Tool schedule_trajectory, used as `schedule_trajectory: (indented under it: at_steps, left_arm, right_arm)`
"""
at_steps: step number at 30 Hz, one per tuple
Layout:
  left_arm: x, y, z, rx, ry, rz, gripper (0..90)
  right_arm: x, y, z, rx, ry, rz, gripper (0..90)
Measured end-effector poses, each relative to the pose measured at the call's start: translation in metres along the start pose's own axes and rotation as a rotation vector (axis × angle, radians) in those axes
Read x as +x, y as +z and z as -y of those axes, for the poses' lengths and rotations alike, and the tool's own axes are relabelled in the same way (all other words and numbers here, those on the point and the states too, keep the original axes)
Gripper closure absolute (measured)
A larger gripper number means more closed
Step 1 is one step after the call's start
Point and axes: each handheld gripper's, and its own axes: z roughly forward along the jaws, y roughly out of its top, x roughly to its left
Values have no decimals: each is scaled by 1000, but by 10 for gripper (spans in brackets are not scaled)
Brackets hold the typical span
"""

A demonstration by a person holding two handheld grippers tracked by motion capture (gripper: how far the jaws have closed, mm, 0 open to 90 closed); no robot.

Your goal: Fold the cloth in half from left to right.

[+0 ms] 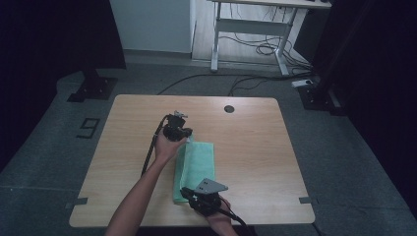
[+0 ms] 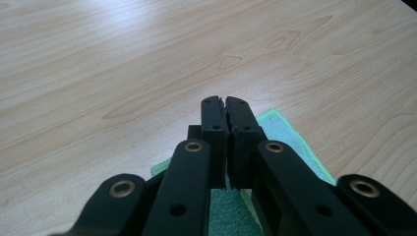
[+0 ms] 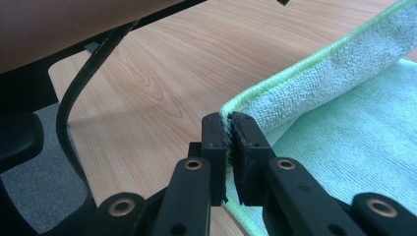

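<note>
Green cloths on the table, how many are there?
1. The green cloth lies at the table's middle, folded, held at both ends; more could hide in the fold.

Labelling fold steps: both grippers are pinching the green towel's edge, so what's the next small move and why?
Probably carry the lifted edge across and lay it on the far side of the towel. The right gripper is shut on a raised corner, its flap already arching over the lower layer. The left gripper is shut at the other corner. Moving both together should keep the fold straight.
</note>
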Motion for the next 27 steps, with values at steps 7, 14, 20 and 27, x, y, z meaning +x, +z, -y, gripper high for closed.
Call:
schedule_trajectory:
  at_steps: [7, 14, 20, 27]
  left_arm:
    - [-3, 8, 1, 11, -1, 1, 872]
    - [-2, 13, 2, 13, -12, -3, 872]
    - [-7, 19, 3, 14, -8, -4, 872]
    - [-10, 27, 3, 25, -9, -6, 865]
  right_arm:
    - [-3, -4, 4, 8, 2, 7, 842]
    - [-7, -7, 8, 13, 9, 17, 840]
    - [-11, -10, 12, 22, 22, 24, 839]
    - [-15, -12, 17, 34, 31, 34, 834]
